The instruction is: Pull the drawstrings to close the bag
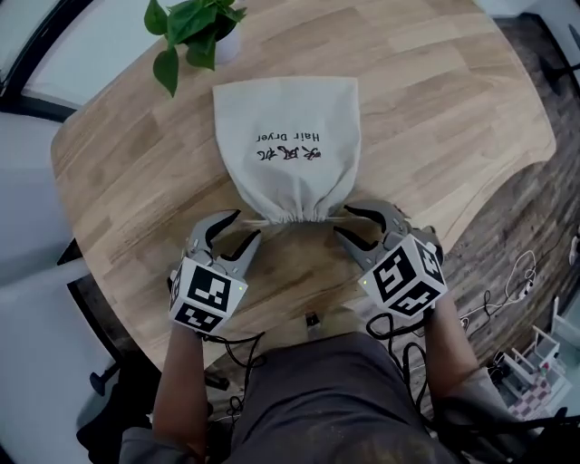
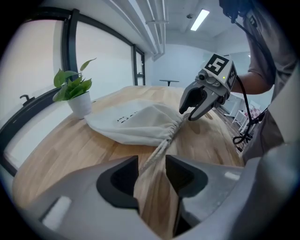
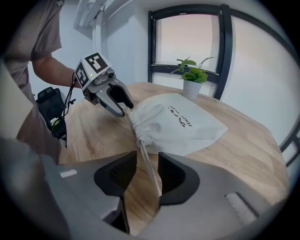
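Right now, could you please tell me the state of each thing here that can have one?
Left gripper: fingers apart, not clamped.
Right gripper: fingers apart, not clamped.
Bag: lying flat, mouth gathered tight.
Left string: drawn out sideways, between the left fingers.
Right string: drawn out sideways, between the right fingers.
Potted plant: upright.

We read one printed label, in dark letters on the pale beige cloth drawstring bag [image 1: 285, 109]: "Hair Dryer", which stands upside down in the head view. Just beside that line sits a row of larger brush-style characters, which we cannot read with certainty. In both gripper views the same print is too small to read. The cubes on the left gripper [image 1: 246, 227] and the right gripper [image 1: 344, 221] bear black-and-white square markers, patterns without letters or digits
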A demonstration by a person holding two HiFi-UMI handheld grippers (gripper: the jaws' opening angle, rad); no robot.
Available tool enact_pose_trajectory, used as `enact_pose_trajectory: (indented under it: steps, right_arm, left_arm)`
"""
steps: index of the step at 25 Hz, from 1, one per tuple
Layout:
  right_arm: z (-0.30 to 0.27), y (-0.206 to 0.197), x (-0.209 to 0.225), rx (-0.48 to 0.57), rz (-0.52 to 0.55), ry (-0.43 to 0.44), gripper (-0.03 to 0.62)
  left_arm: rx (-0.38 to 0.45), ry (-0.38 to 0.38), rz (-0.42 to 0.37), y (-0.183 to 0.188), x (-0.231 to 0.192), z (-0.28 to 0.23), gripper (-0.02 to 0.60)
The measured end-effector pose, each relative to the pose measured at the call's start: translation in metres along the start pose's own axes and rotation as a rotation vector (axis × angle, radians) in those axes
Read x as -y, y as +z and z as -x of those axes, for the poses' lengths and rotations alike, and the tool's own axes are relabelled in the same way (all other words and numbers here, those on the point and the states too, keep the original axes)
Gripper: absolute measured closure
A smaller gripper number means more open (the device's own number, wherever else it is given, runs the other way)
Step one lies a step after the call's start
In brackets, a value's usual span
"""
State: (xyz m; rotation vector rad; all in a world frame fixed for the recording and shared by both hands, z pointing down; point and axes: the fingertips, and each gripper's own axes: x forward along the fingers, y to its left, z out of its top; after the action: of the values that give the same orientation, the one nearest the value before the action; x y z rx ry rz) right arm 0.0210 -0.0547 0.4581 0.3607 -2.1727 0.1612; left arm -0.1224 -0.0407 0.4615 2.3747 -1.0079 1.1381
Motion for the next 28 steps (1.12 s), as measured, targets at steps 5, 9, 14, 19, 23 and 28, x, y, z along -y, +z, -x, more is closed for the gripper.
enact_pose_trajectory:
  steps: [5,9,14,19,23,28]
  right_arm:
    - [-0.012,-0.007,-0.001,-0.033,0.018,0.031,0.422]
    - [-0.016,-0.015,-0.006,-0.051,0.031,0.045,0.453]
    - [-0.015,-0.014,-0.007,-0.038,0.025,0.047,0.478]
    - [-0.017,-0.015,-0.003,-0.042,0.006,0.073,0.445]
    - [-0.016,-0.015,-0.003,-0.035,0.005,0.073,0.508]
    - [-0.013,-0.015,0.002,0.030,-0.166,0.038,0.558]
  left_arm:
    - [-0.021,-0.039,-0.030,-0.005,0.002,-0.013,0.399]
    - [-0.013,-0.070,-0.036,-0.004,0.006,-0.015,0.421]
    - [-0.020,-0.091,-0.085,-0.004,0.011,-0.014,0.449]
    - [-0.040,-0.127,-0.135,-0.004,0.015,-0.017,0.467]
    - [-0.023,-0.160,-0.135,-0.005,0.020,-0.017,0.552]
    - [0.029,-0.080,0.012,-0.003,0.005,-0.011,0.574]
